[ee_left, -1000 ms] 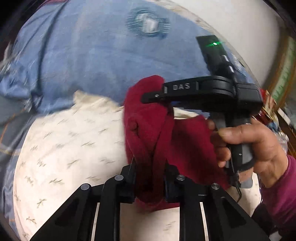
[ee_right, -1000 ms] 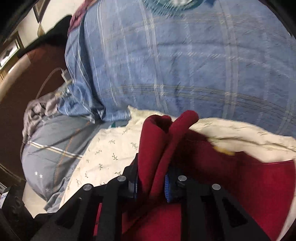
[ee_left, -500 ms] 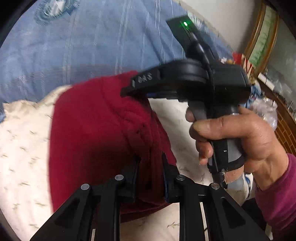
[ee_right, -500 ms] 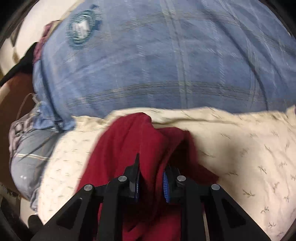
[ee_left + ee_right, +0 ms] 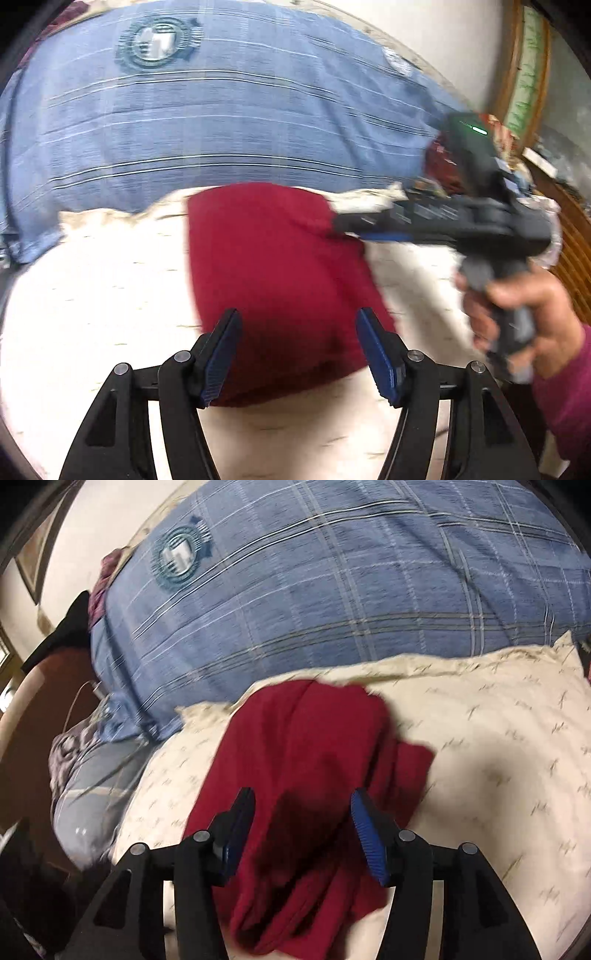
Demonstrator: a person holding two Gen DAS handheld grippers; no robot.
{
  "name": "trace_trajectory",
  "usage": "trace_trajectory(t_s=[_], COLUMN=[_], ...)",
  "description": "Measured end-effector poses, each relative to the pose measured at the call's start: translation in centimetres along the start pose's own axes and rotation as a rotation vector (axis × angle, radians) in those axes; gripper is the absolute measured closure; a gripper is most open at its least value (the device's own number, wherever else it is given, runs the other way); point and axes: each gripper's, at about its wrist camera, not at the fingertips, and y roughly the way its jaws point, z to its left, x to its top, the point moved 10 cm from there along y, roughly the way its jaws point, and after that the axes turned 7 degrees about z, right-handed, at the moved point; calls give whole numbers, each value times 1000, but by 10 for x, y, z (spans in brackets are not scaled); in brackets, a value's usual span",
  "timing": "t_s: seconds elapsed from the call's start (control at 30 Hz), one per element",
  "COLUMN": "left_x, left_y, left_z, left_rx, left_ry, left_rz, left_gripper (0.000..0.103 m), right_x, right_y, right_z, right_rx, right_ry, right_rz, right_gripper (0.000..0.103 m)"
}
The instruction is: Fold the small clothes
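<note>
A small dark red garment [image 5: 280, 273] lies folded on a cream patterned pillow [image 5: 96, 295]; it also shows in the right wrist view [image 5: 295, 760], rumpled at its near end. My left gripper [image 5: 297, 350] is open, its blue-padded jaws spread just above the garment's near edge, holding nothing. My right gripper [image 5: 301, 827] is open over the garment too, empty. In the left wrist view the right gripper [image 5: 340, 223] reaches in from the right, its tip at the garment's far right corner, held by a hand [image 5: 524, 306].
A blue plaid pillow [image 5: 207, 122] with a round emblem lies behind the cream pillow; it also shows in the right wrist view [image 5: 332, 590]. Grey bedding [image 5: 85, 775] and a cable hang at the left. A wooden frame [image 5: 524, 74] and clutter stand at the far right.
Both grippers were shut on the red garment and carried it over the pillow. Now both have opened and let it go; it lies flatter, folded on the cream pillow.
</note>
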Motion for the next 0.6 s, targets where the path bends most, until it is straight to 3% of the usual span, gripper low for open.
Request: trace_trajectory(t_s=[0.17, 0.2, 0.23, 0.47, 0.6], left_x=[-14, -16, -16, -16, -13], left_y=[1, 3, 4, 21, 28], left_z=[9, 10, 8, 12, 17], left_rx=[51, 65, 71, 84, 88], left_ry=[-54, -56, -57, -86, -90], left_rz=[31, 36, 41, 58, 62], left_gripper=[39, 39, 39, 39, 39], right_x=[-7, -8, -8, -18, -33], right_y=[25, 27, 26, 4, 14], right_z=[0, -2, -5, -11, -27], right_rx=[-17, -32, -62, -104, -137], right_ry=[28, 27, 16, -25, -5], right_rz=[35, 32, 25, -32, -9], right_gripper=[50, 63, 83, 86, 87])
